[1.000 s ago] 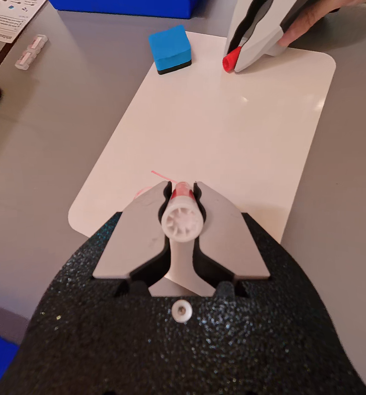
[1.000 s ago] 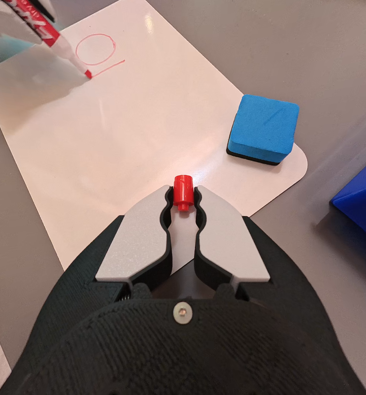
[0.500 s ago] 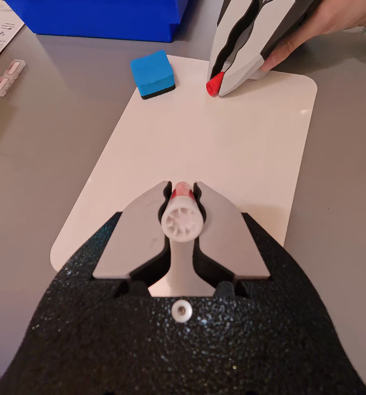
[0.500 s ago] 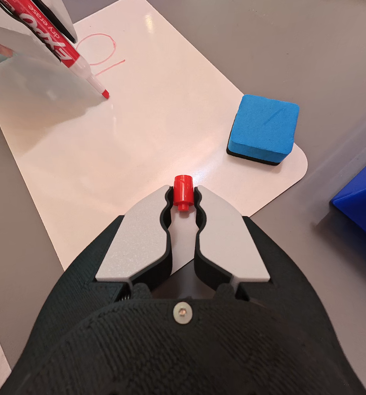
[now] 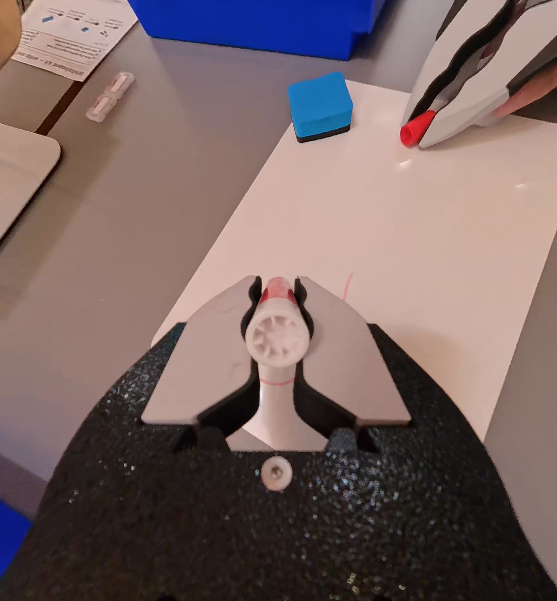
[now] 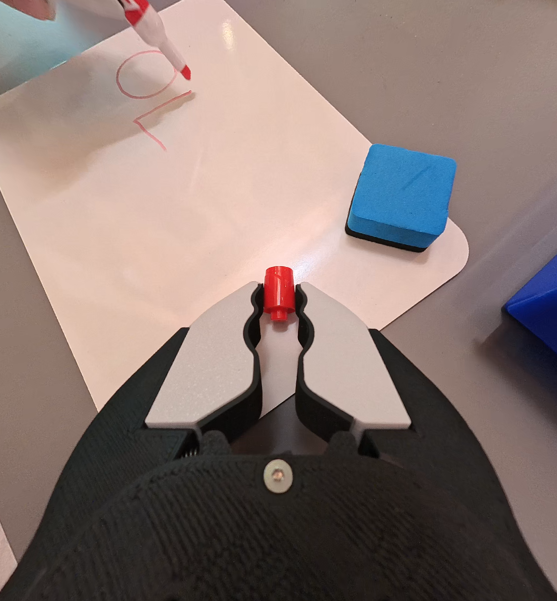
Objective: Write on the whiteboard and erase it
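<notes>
The left gripper (image 5: 277,283) is clamped on a red dry-erase marker (image 6: 155,35), its white back end facing the left wrist camera. In the right wrist view the marker's red tip hangs just above the whiteboard (image 6: 205,201), apart from the surface, beside the red marks (image 6: 147,97): a rough circle and an angled stroke under it, near the board's far left corner as that camera sees it. The right gripper (image 6: 278,286) has its jaws closed on the marker's red cap (image 6: 278,294), and its fingertips rest low at the opposite end of the board, near the corner where the blue foam eraser (image 6: 400,201) sits with its black felt underside on the board (part of it seems to overhang the board's edge). The whiteboard lies flat on a grey desk (image 5: 124,195); a blue bin (image 5: 254,22) stands beyond the board's far end, and a printed sheet (image 5: 72,35) and a small clear plastic piece (image 5: 109,97) lie toward the desk's far left.

The writing step looks to be in hand or just ending, since the tip is lifted and marks already stand on the board. If more strokes are meant, the tip must come down again lightly. Otherwise the next move probably calls for bringing marker and cap together in line, pressing the cap on, setting the marker down, and freeing a gripper to take the eraser by its foam sides.
</notes>
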